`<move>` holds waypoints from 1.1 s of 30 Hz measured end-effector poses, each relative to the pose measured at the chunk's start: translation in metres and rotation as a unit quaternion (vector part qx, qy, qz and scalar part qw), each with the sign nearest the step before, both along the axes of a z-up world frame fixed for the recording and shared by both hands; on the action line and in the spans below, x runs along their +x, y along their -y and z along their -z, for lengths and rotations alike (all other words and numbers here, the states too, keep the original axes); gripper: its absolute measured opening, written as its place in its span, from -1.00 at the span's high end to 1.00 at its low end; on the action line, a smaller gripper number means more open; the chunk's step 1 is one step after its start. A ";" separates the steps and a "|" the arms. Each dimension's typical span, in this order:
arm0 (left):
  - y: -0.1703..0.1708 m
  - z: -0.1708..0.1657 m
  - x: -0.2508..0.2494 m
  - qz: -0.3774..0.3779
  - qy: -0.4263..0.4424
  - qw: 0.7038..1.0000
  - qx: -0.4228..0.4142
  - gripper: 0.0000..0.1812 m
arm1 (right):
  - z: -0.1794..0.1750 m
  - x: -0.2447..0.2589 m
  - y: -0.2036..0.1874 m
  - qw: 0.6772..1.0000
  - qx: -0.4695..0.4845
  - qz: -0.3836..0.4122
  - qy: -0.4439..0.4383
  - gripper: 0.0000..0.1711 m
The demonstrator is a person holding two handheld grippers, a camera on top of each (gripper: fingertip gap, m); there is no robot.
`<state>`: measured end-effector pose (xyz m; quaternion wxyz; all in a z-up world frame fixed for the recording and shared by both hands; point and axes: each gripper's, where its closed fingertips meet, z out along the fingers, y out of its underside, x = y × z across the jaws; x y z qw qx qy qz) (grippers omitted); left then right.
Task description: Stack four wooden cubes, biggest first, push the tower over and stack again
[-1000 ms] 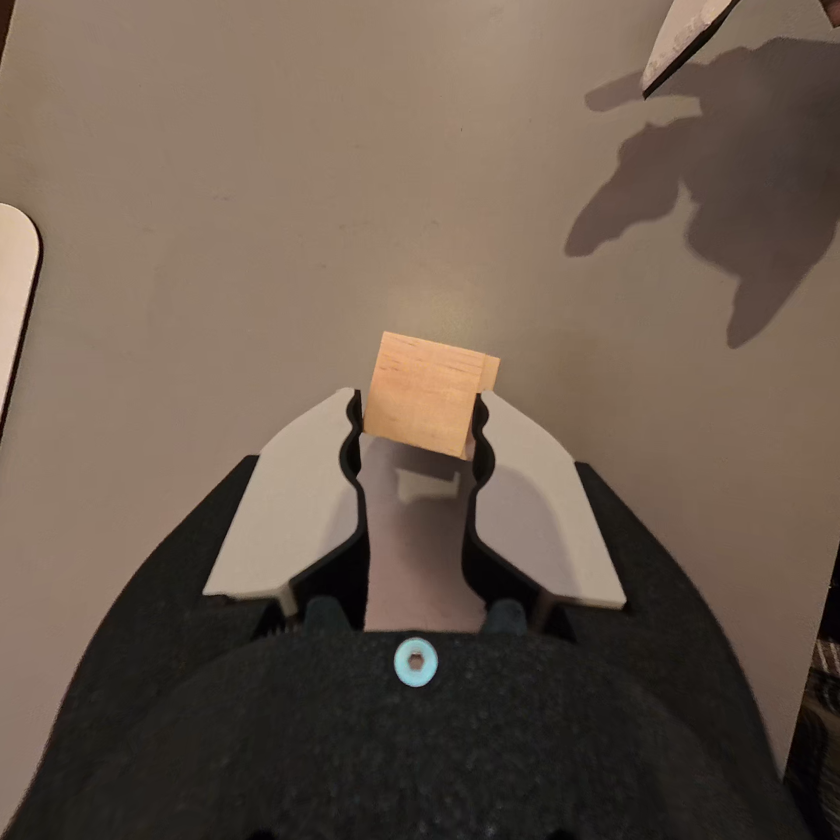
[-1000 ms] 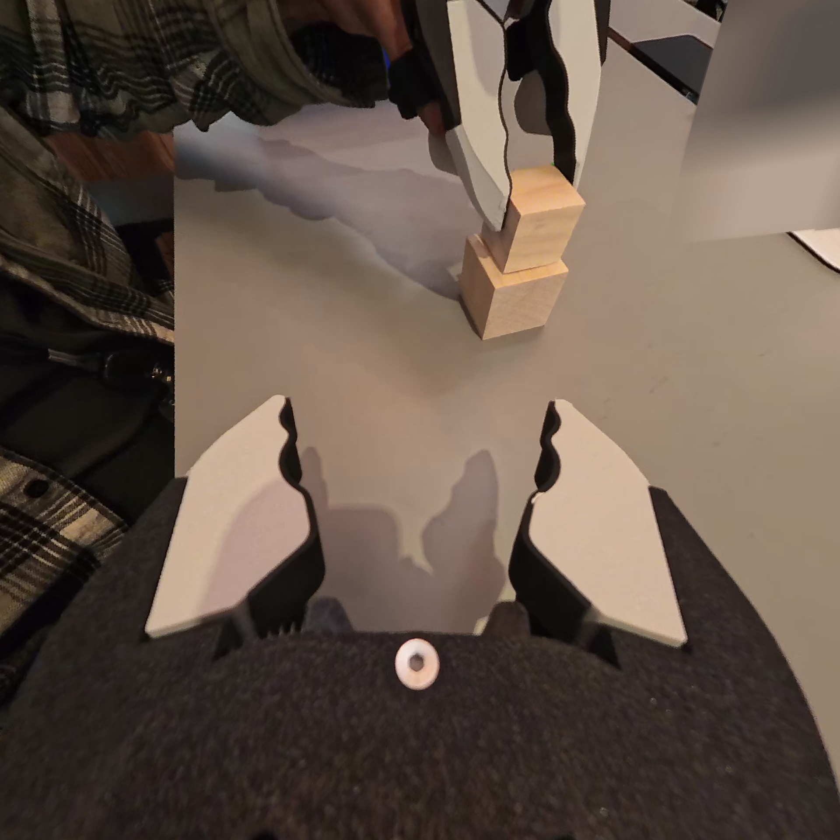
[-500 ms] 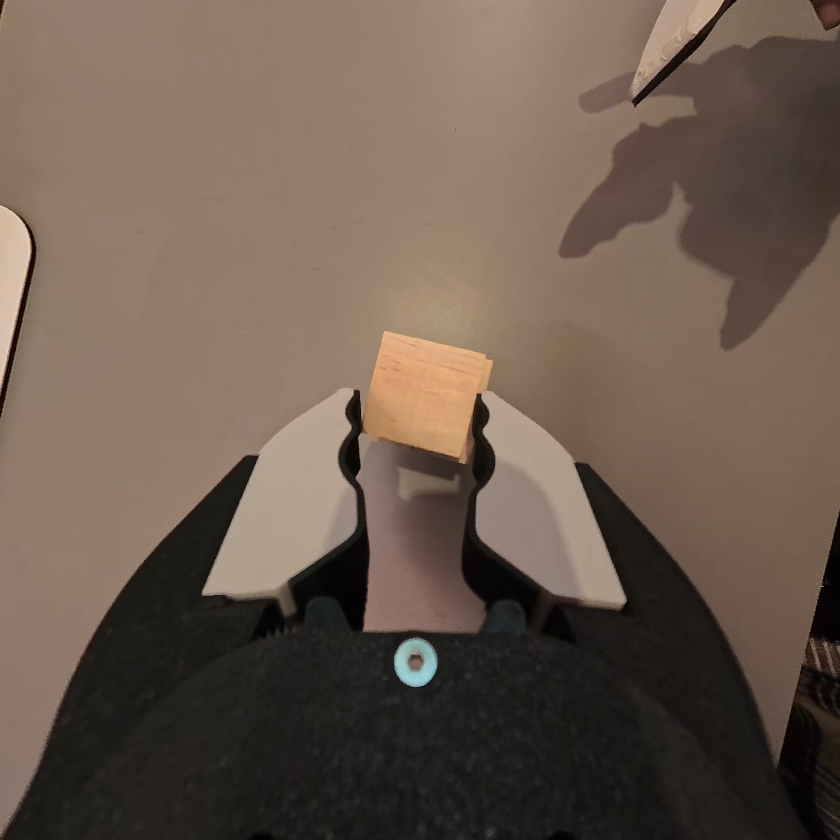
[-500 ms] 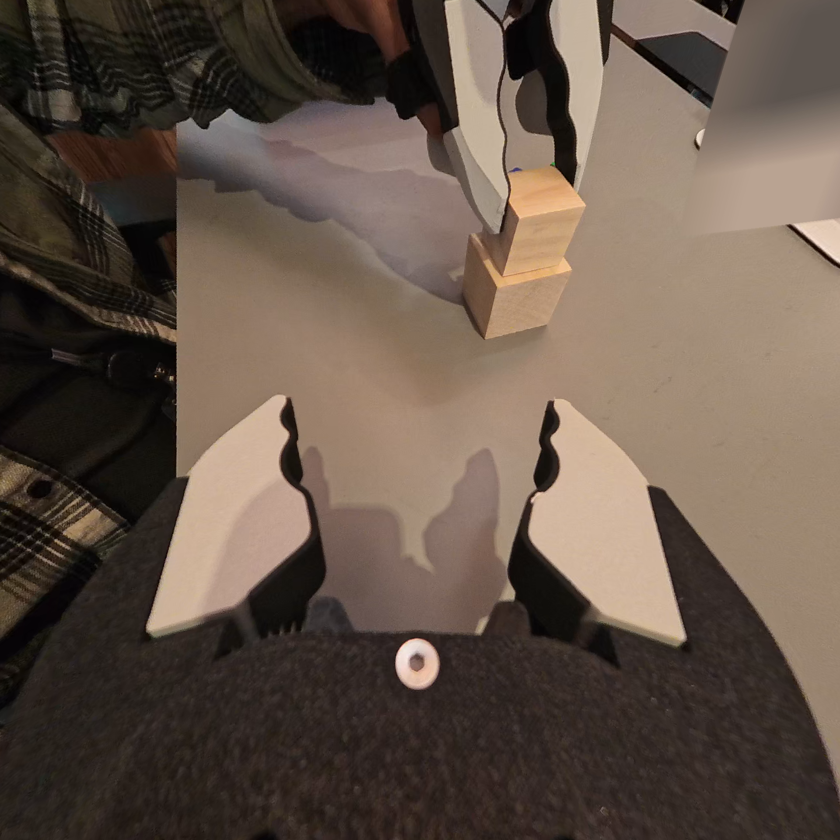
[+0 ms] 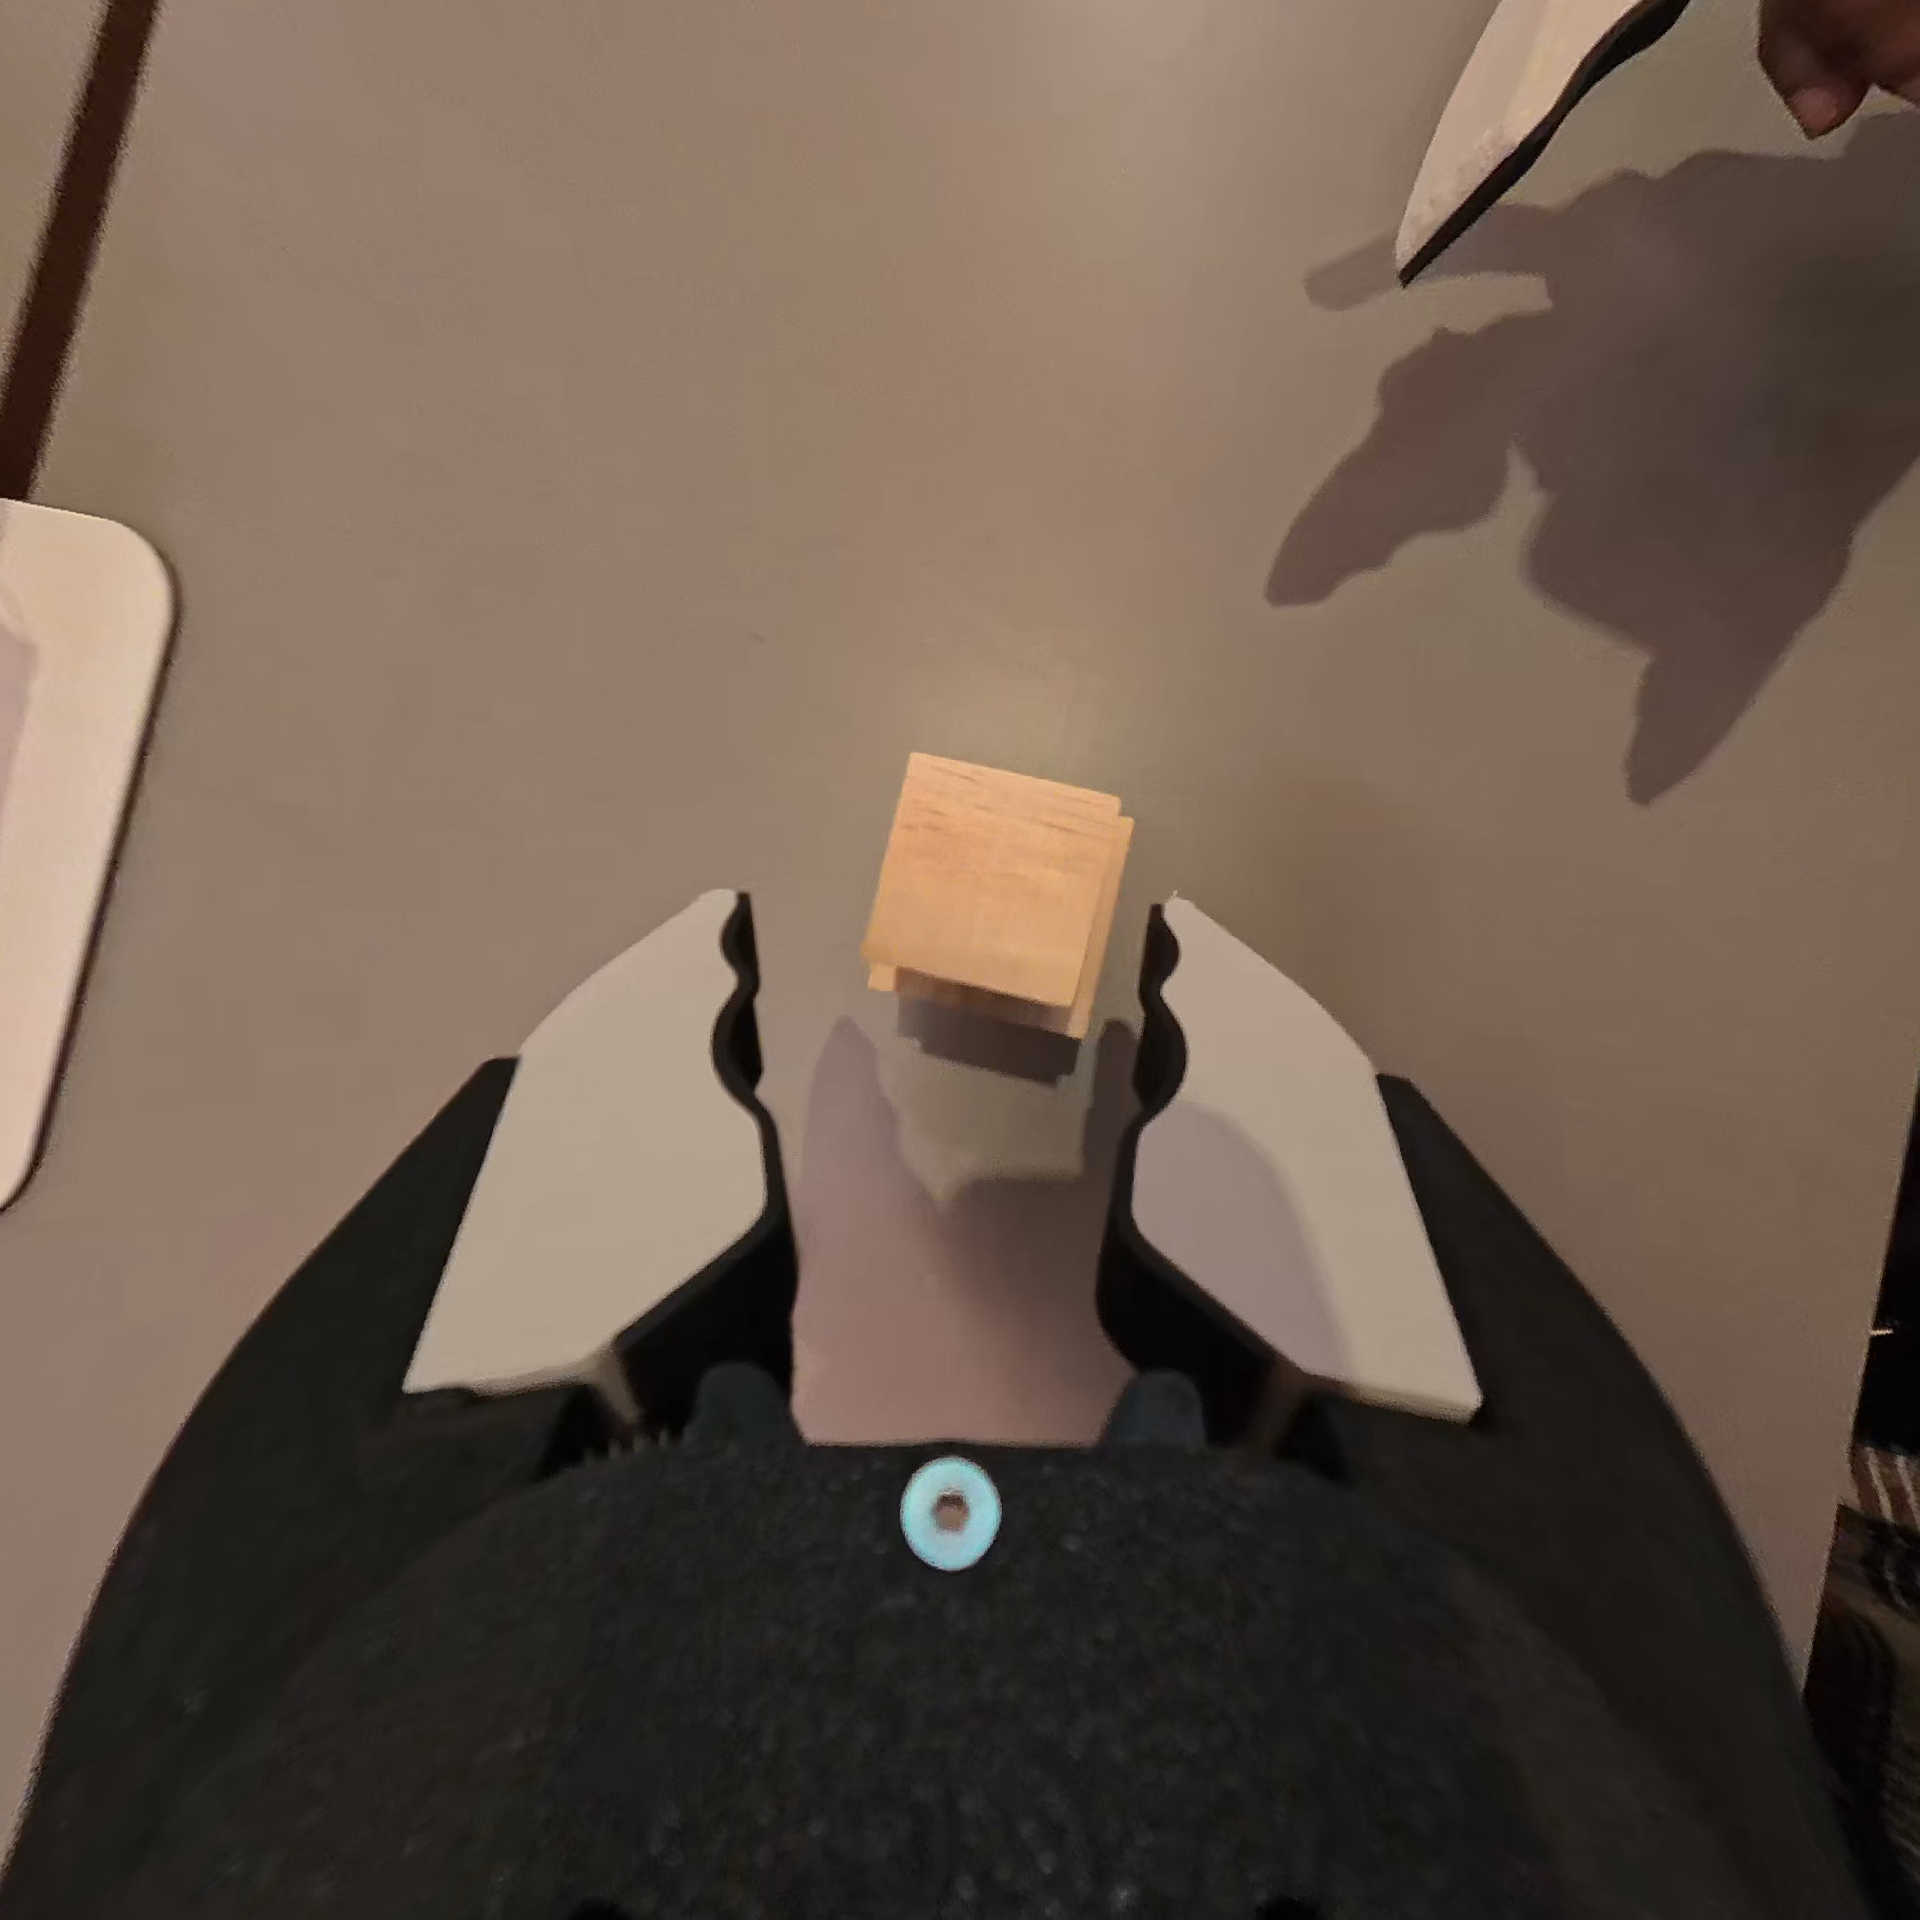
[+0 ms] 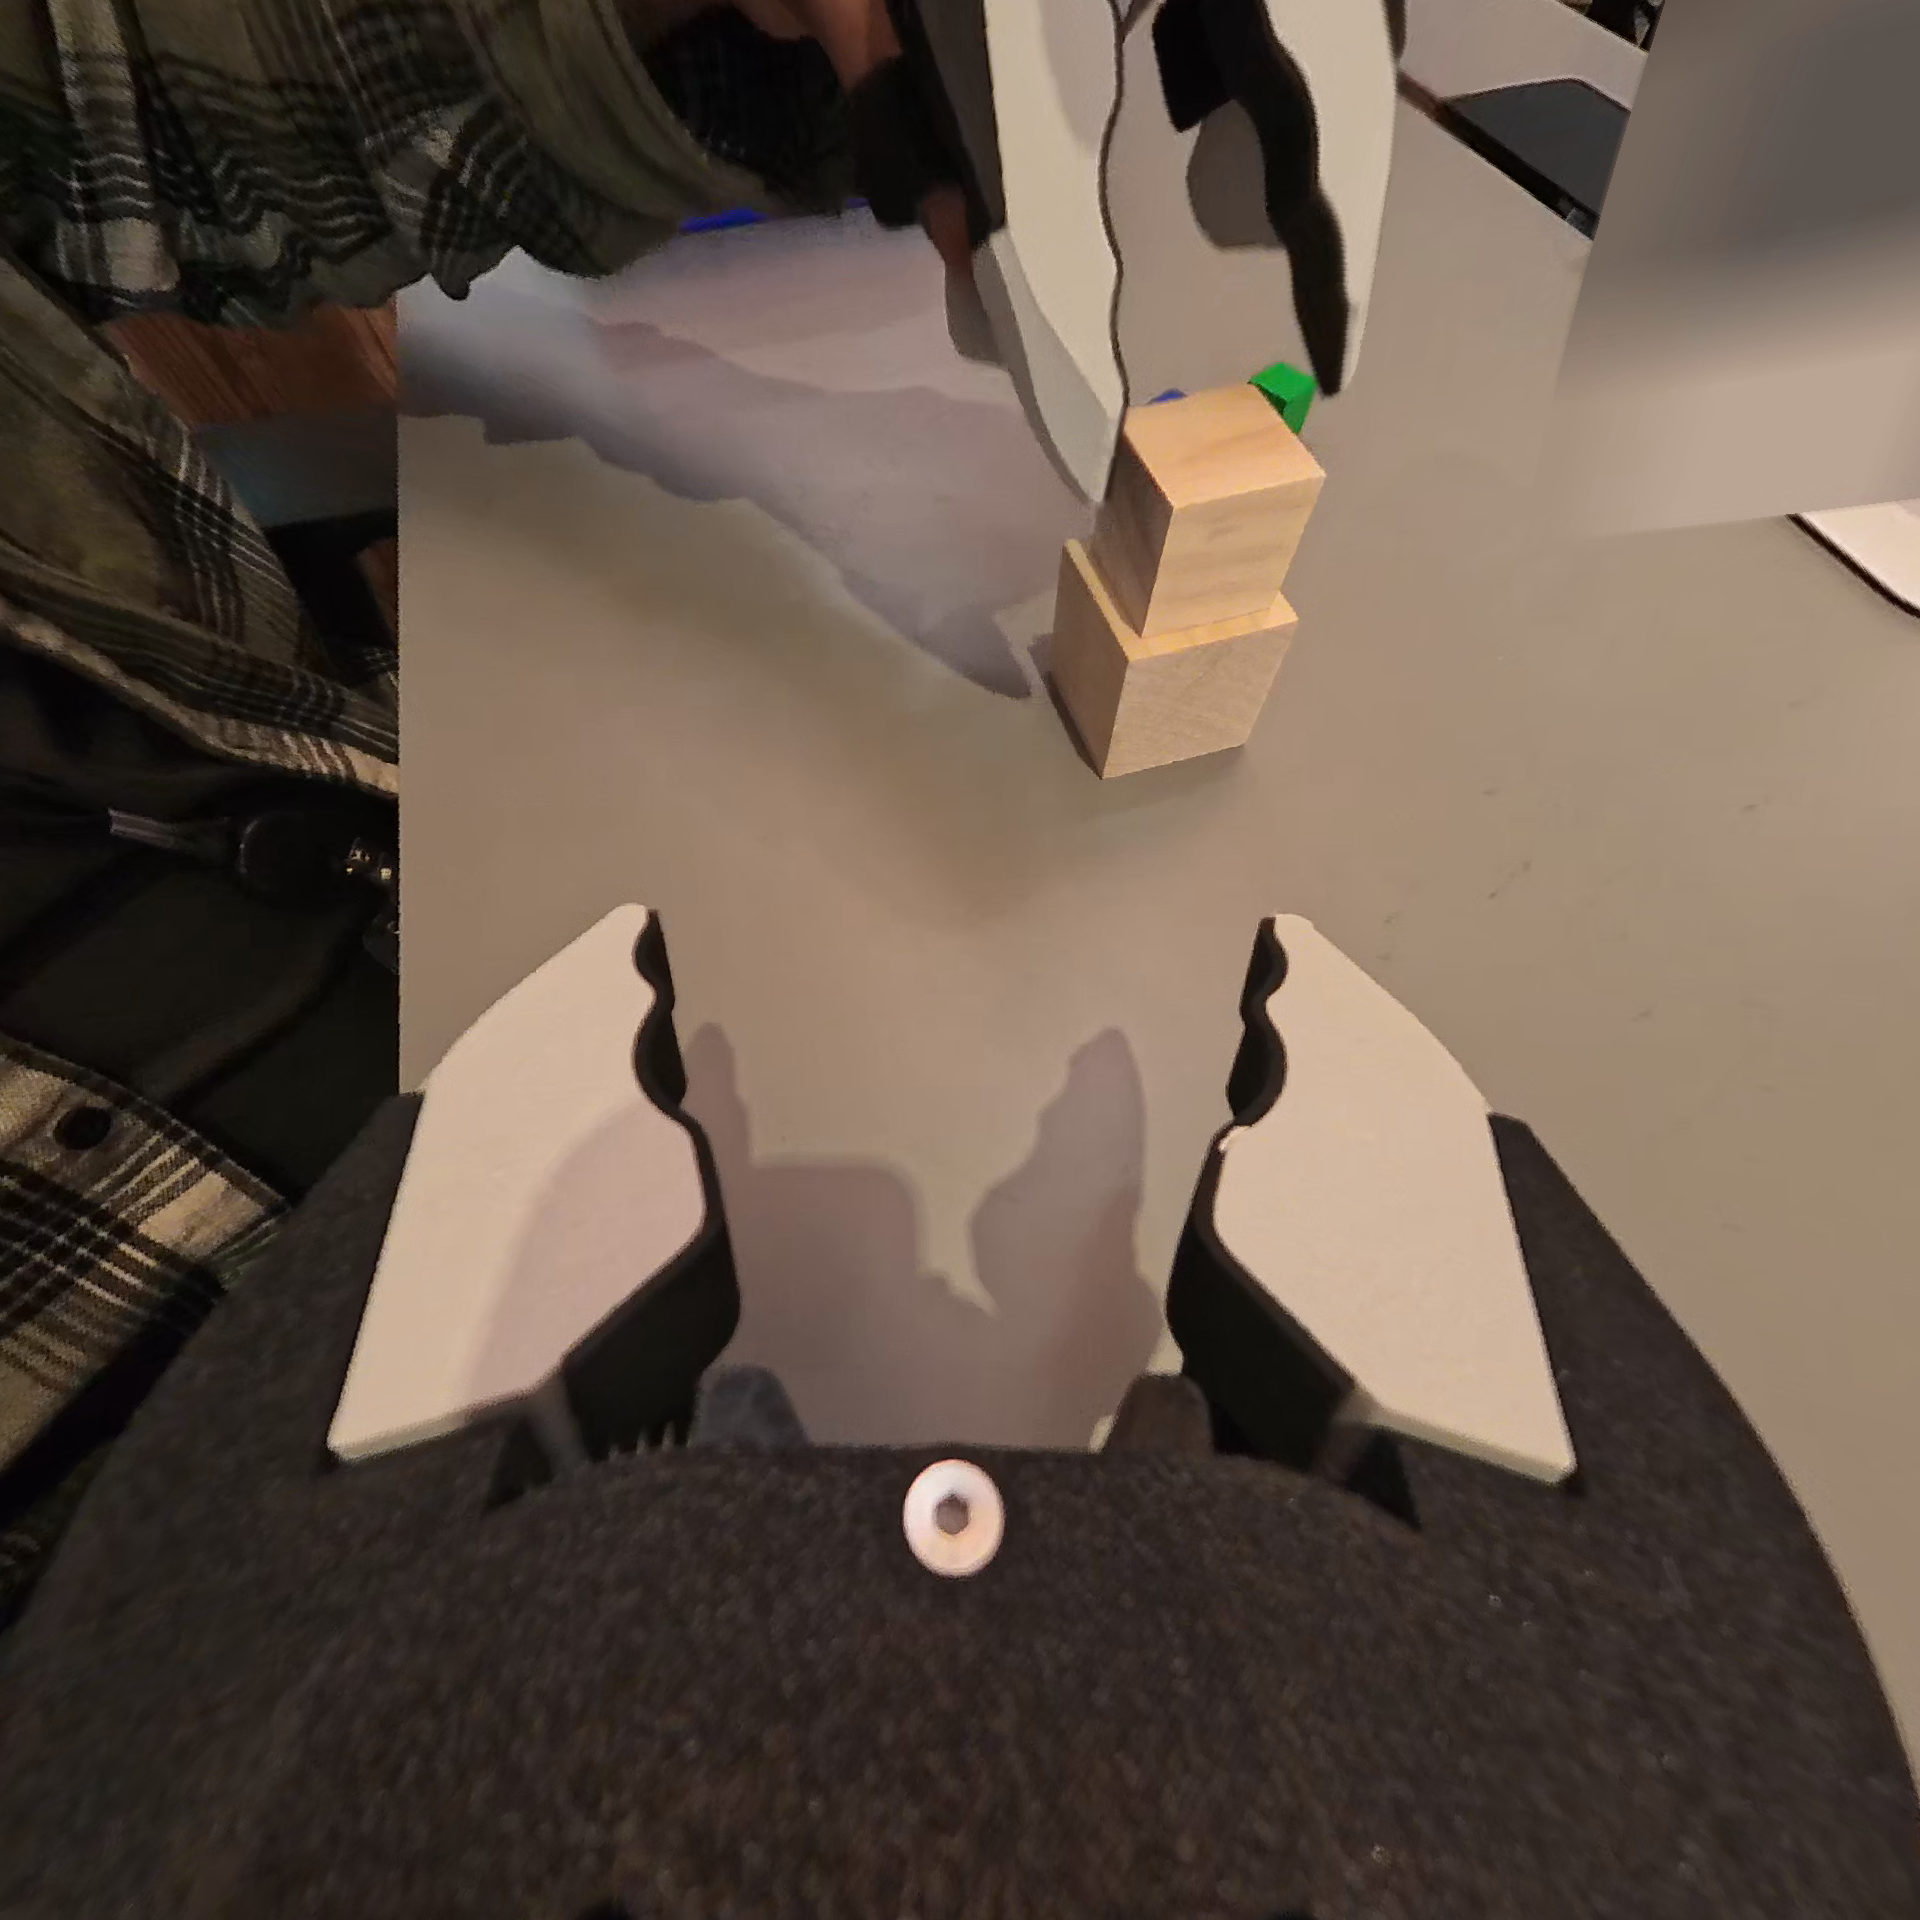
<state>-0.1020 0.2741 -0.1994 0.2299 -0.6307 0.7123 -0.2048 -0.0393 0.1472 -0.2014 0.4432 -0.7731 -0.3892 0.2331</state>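
The right gripper (image 6: 956, 997) is hovering low over the grey table (image 6: 1558, 935), and its two fingers are standing wide apart with nothing between them. Its shadow is lying on the table just under the fingers. Farther ahead, a smaller wooden cube (image 6: 1210, 509) is sitting on a bigger wooden cube (image 6: 1174, 681), a little turned against it. The left gripper (image 6: 1226, 400) is hanging over this stack from above, with its fingers spread to both sides of the upper cube and not pressing it. A small green block (image 6: 1286, 391) is showing behind the stack. A plaid sleeve (image 6: 260, 156) is filling the upper left corner.
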 end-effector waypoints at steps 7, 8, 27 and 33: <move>-0.054 -0.037 -0.051 -0.095 0.096 0.991 0.001 0.10 | 0.000 0.002 0.002 1.000 0.003 0.003 0.000 -0.22; -0.063 -0.036 -0.061 -0.118 0.110 0.987 -0.009 0.12 | 0.001 0.003 0.002 1.000 0.003 0.004 0.001 -0.22; -0.080 0.060 -0.082 -0.152 0.083 0.983 -0.052 0.34 | 0.005 -0.012 -0.001 1.000 0.002 -0.002 -0.014 -0.20; -0.079 0.074 -0.081 -0.145 0.051 0.987 -0.056 0.51 | 0.004 -0.014 -0.002 1.000 0.003 -0.004 -0.015 -0.20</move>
